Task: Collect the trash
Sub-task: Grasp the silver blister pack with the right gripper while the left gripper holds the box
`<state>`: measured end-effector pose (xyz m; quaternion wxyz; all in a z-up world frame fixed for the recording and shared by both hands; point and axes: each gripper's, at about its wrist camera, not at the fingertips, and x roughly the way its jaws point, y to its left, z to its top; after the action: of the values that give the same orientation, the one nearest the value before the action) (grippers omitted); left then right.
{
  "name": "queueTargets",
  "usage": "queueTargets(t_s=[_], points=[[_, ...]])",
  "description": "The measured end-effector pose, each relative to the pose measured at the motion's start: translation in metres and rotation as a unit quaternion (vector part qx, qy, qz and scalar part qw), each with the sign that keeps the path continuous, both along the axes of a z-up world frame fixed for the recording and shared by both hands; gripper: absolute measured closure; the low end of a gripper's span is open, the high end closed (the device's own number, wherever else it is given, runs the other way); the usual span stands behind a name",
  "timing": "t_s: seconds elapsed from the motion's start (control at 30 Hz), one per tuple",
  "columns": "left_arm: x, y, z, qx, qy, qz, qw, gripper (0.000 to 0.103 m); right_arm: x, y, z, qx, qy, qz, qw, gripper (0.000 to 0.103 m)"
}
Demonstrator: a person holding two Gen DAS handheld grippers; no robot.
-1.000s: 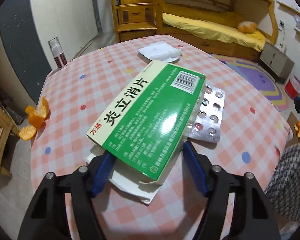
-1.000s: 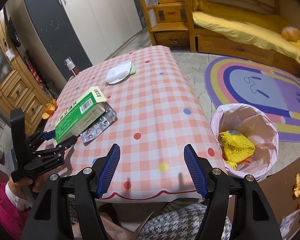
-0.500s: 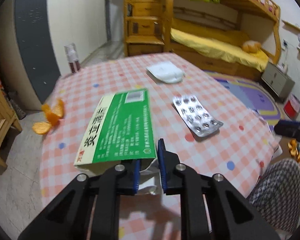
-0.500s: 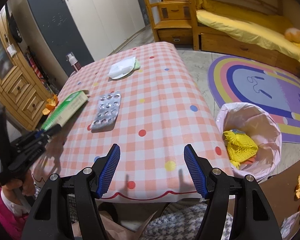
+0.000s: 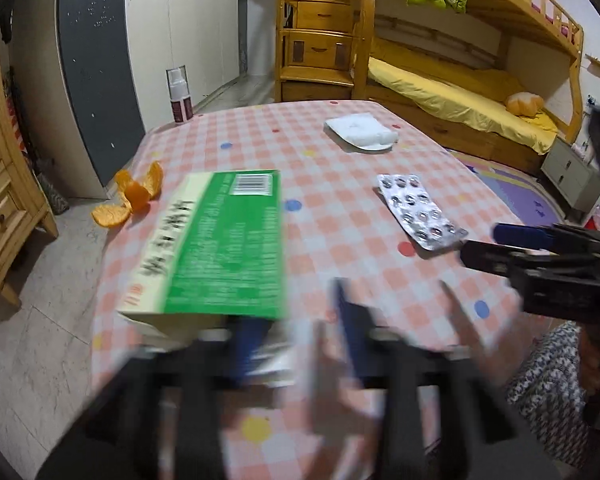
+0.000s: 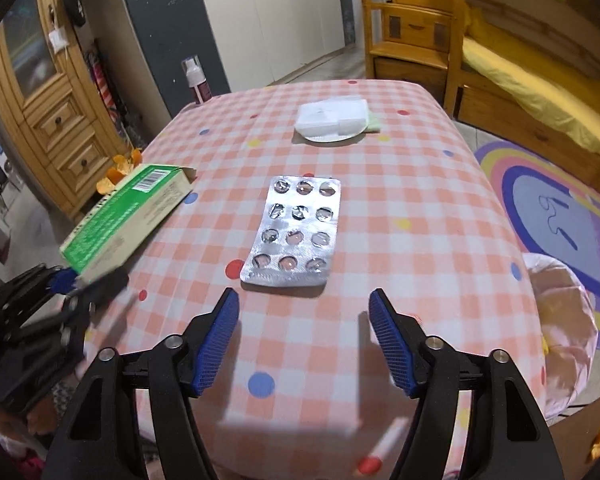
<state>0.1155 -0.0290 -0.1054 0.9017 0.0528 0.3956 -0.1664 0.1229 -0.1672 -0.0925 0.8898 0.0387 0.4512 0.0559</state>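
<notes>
A green medicine box (image 5: 216, 244) lies near the left edge of the pink checked table (image 5: 340, 184); it also shows in the right wrist view (image 6: 128, 212). My left gripper (image 5: 300, 332) is blurred, its jaws apart at the box's near end. A silver blister pack (image 6: 296, 232) lies mid-table, just beyond my open, empty right gripper (image 6: 304, 336); it also shows in the left wrist view (image 5: 420, 212). A white tissue on a plate (image 6: 332, 120) sits at the far end.
Orange peel (image 5: 132, 196) lies on the floor left of the table. A spray bottle (image 5: 179, 96) stands at the far left corner. A pink-bagged trash bin (image 6: 560, 320) stands right of the table. A wooden dresser, bunk bed and rug surround it.
My left gripper, shut on the green box half a second ago, has opened with motion blur. My right gripper has moved forward to just behind the blister pack.
</notes>
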Motion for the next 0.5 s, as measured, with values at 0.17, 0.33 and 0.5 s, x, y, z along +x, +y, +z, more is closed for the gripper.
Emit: queueTargets(t_s=[0.17,0.33,0.5], points=[[-0.006,0.003,-0.002,-0.002,0.000,0.019,0.9998,0.016,0.013,0.013,-0.012,-0.032,-0.001,0.004,0.999,0.022],[-0.010,-0.002,-0.003,0.001,-0.007,-0.001,1.0000,0.020,0.020,0.023,-0.014,-0.067,-0.014,0.006,0.998,0.032],[-0.014,-0.003,0.000,-0.002,-0.014,-0.012,0.9998,0.034,0.009,0.018,-0.011,-0.078,-0.019,0.010,0.997,0.048]])
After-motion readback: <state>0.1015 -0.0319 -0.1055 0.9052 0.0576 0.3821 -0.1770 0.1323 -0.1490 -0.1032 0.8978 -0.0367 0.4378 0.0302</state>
